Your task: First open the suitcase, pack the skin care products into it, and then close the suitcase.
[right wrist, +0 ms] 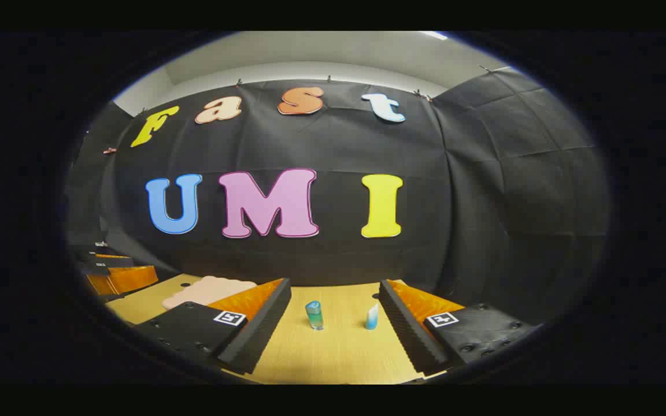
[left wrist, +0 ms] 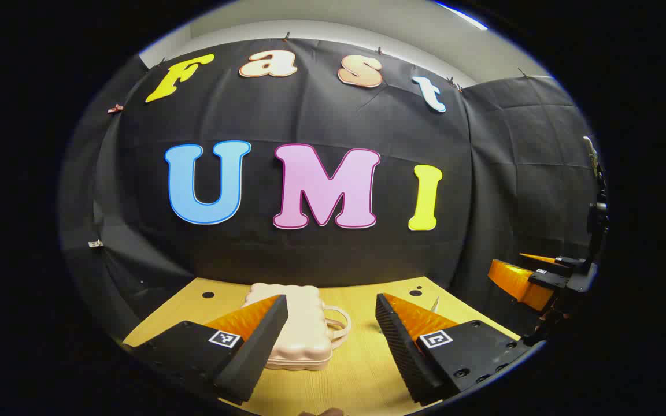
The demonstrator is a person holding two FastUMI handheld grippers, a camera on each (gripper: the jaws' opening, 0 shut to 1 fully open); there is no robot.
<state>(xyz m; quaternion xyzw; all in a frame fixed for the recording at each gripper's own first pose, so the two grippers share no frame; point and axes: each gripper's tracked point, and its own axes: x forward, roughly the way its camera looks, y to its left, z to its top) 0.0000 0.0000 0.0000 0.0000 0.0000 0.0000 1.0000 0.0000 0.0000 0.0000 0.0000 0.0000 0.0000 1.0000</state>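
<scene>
A small pale pink suitcase [left wrist: 301, 329] with a loop handle on its right side lies closed on the wooden table [left wrist: 356, 370]. My left gripper [left wrist: 331, 312] hovers open just in front of it, and its left finger hides the case's left part. In the right gripper view, my right gripper [right wrist: 334, 294] is open above the table. Between its fingers stand a teal bottle [right wrist: 314, 315] and a light blue tube [right wrist: 372, 316], both upright. The pink suitcase [right wrist: 208, 290] lies to the left. The right gripper [left wrist: 532, 274] also appears at the right edge of the left gripper view.
The table [right wrist: 333, 352] ends at the black cloth wall behind it. A few dark holes [left wrist: 208, 294] mark the tabletop near the back. The left gripper [right wrist: 116, 271] sits at the left edge of the right gripper view.
</scene>
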